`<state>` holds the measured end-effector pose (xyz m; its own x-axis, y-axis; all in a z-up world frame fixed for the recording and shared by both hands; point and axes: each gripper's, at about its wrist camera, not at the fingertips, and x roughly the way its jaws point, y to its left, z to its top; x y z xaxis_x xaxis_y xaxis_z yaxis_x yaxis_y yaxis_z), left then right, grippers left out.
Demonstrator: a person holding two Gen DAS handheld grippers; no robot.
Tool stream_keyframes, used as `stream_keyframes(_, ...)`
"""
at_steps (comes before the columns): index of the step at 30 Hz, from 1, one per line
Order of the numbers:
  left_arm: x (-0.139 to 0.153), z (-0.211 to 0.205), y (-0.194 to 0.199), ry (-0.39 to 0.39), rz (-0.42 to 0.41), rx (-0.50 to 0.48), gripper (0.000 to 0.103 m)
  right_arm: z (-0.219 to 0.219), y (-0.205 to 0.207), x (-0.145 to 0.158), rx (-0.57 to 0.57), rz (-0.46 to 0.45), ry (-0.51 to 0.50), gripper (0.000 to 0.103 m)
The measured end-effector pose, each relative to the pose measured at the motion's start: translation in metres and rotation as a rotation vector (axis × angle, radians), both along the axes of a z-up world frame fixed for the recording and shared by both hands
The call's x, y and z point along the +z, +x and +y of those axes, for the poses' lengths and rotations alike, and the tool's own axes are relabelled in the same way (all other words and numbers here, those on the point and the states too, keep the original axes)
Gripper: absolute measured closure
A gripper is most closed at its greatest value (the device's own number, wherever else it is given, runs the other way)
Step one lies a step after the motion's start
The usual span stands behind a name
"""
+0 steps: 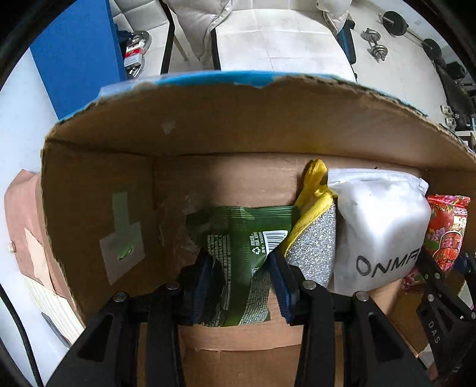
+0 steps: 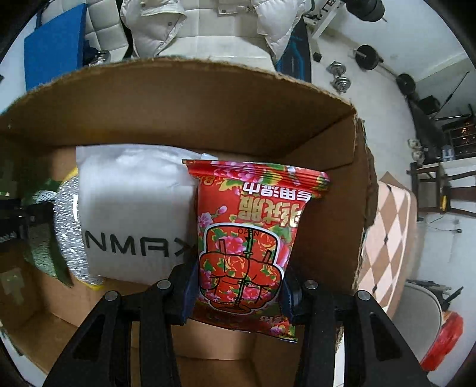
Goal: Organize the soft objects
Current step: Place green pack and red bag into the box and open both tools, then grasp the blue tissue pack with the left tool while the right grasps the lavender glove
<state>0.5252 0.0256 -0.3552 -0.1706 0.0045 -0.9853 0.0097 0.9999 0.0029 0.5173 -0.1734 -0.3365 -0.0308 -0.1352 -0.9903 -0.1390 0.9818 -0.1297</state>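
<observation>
Both grippers reach into a brown cardboard box (image 1: 208, 125). My left gripper (image 1: 241, 277) is shut on a green snack packet (image 1: 241, 238) standing at the box's left side. Beside it stand a yellow and silver glitter sponge (image 1: 315, 247), a white pouch (image 1: 380, 226) with black lettering, and a red flowered packet (image 1: 446, 229). In the right wrist view my right gripper (image 2: 238, 285) is shut on the red flowered packet (image 2: 247, 226), upright next to the white pouch (image 2: 134, 208) and the sponge (image 2: 68, 226), inside the box (image 2: 208, 104).
The box's right wall (image 2: 336, 208) is close to the red packet. A checkered cushion (image 2: 389, 226) lies outside to the right. A blue panel (image 1: 77, 59) and a white jacket (image 2: 154, 26) are beyond the box. Dumbbells (image 1: 374, 44) lie on the floor.
</observation>
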Motion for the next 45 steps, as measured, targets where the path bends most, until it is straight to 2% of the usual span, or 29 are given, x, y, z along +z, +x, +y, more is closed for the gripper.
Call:
stream_keyframes(1, 0.002, 0.001, 0.001, 0.002, 0.001, 0.004, 0.066, 0.001, 0.001, -0.002, 0.004, 0.011, 0.003, 0.054)
stream_keyframes(2, 0.004, 0.002, 0.001, -0.001, 0.004, 0.015, 0.066, 0.0, 0.004, -0.003, 0.004, 0.019, 0.006, 0.049)
stream_keyframes(3, 0.008, 0.004, 0.0, -0.014, 0.009, 0.031, 0.066, -0.001, 0.007, -0.002, 0.003, 0.017, 0.004, 0.042)
stream_keyframes(4, 0.01, 0.006, 0.003, -0.027, 0.012, 0.041, 0.066, -0.003, 0.009, 0.0, 0.003, 0.009, -0.005, 0.03)
stream_keyframes(5, 0.014, 0.007, 0.003, -0.037, 0.012, 0.049, 0.065, -0.005, 0.011, 0.002, 0.001, 0.006, 0.015, 0.029)
stream_keyframes(6, 0.019, 0.008, 0.003, -0.038, 0.007, 0.049, 0.06, -0.006, 0.011, 0.005, -0.007, 0.01, 0.03, 0.028)
stream_keyframes(8, 0.036, 0.009, 0.0, -0.038, -0.028, 0.043, 0.053, -0.01, 0.011, 0.011, -0.017, 0.005, 0.066, 0.02)
stream_keyframes(9, 0.045, 0.01, -0.001, -0.043, -0.051, 0.043, 0.047, -0.01, 0.01, 0.016, -0.019, 0.0, 0.077, 0.019)
stream_keyframes(10, 0.055, 0.011, -0.003, -0.048, -0.079, 0.043, 0.037, -0.013, 0.002, 0.027, -0.018, -0.006, 0.079, 0.012)
stream_keyframes(11, 0.063, 0.012, -0.005, -0.053, -0.103, 0.042, 0.014, -0.014, -0.001, 0.032, -0.018, -0.016, 0.076, 0.005)
stream_keyframes(12, 0.071, 0.012, -0.008, -0.051, -0.127, 0.04, 0.007, -0.016, -0.004, 0.035, -0.017, -0.024, 0.089, 0.004)
stream_keyframes(14, 0.087, 0.012, -0.016, -0.044, -0.168, 0.036, 0.007, -0.019, -0.015, 0.044, -0.027, -0.03, 0.104, 0.0)
stream_keyframes(24, 0.132, 0.007, -0.088, -0.058, -0.297, 0.008, 0.004, -0.013, -0.08, 0.105, -0.033, -0.13, 0.18, 0.0)
stream_keyframes(28, 0.144, 0.005, -0.127, -0.013, -0.368, -0.032, 0.004, -0.013, -0.117, 0.129, -0.022, -0.179, 0.207, 0.0)
stream_keyframes(31, 0.148, 0.007, -0.171, 0.032, -0.407, -0.09, 0.004, -0.016, -0.151, 0.14, -0.004, -0.198, 0.215, 0.0)
stream_keyframes(36, 0.124, 0.019, -0.241, 0.08, -0.344, -0.17, 0.004, -0.032, -0.212, 0.133, -0.001, -0.142, 0.254, 0.0)
stream_keyframes(40, 0.065, 0.019, -0.304, 0.15, -0.172, -0.318, 0.004, -0.058, -0.265, 0.111, -0.067, -0.088, 0.245, 0.0)
stream_keyframes(45, -0.009, 0.018, -0.362, 0.167, 0.028, -0.414, 0.004, -0.095, -0.294, 0.066, -0.195, 0.021, 0.244, 0.0)
